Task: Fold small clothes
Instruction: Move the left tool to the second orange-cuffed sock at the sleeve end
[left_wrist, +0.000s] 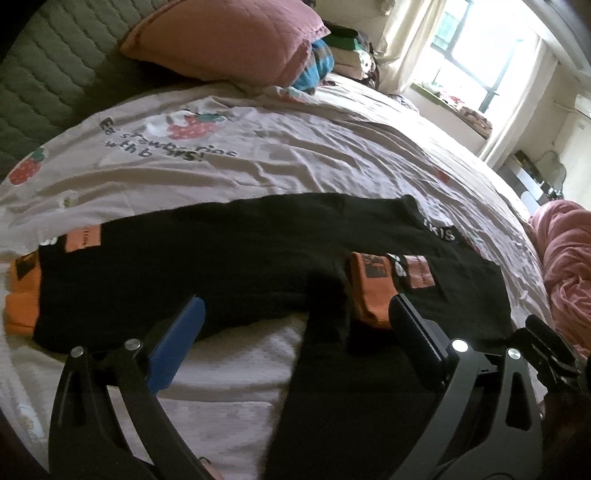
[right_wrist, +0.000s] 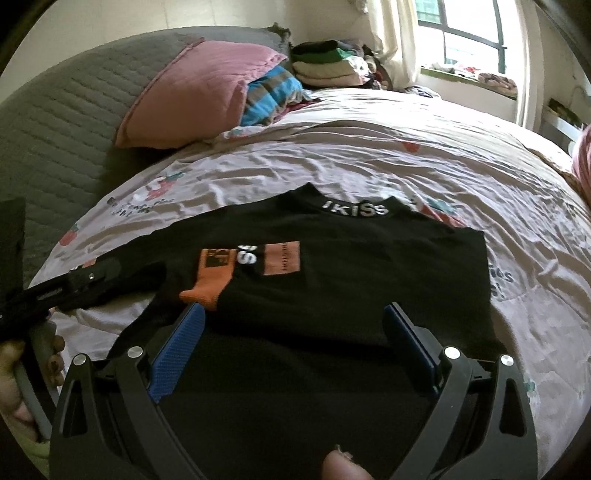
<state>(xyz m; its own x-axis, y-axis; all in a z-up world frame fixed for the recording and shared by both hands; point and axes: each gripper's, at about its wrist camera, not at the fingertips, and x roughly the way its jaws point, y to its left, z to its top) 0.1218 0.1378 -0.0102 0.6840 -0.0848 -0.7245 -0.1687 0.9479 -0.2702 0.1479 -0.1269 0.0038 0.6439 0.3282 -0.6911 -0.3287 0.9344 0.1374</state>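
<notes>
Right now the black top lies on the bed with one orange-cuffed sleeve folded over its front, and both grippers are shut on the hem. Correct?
Not quite. The black top does lie on the bed with an orange-cuffed sleeve folded across it, but both the left gripper and the right gripper are open, their fingers spread wide with nothing gripped. Each wrist view shows this.

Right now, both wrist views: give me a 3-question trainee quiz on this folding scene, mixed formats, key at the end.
1. True or false: the right gripper is clamped shut on the black shirt.
2. Multiple choice: which part of the shirt lies folded across its body? A) the orange-cuffed sleeve B) the collar C) the hem
3. Fill in: the pink pillow leans against the grey quilted ____.

Key: 1 false, both it and the left gripper are open over the shirt; 2 A; 3 headboard.
</notes>
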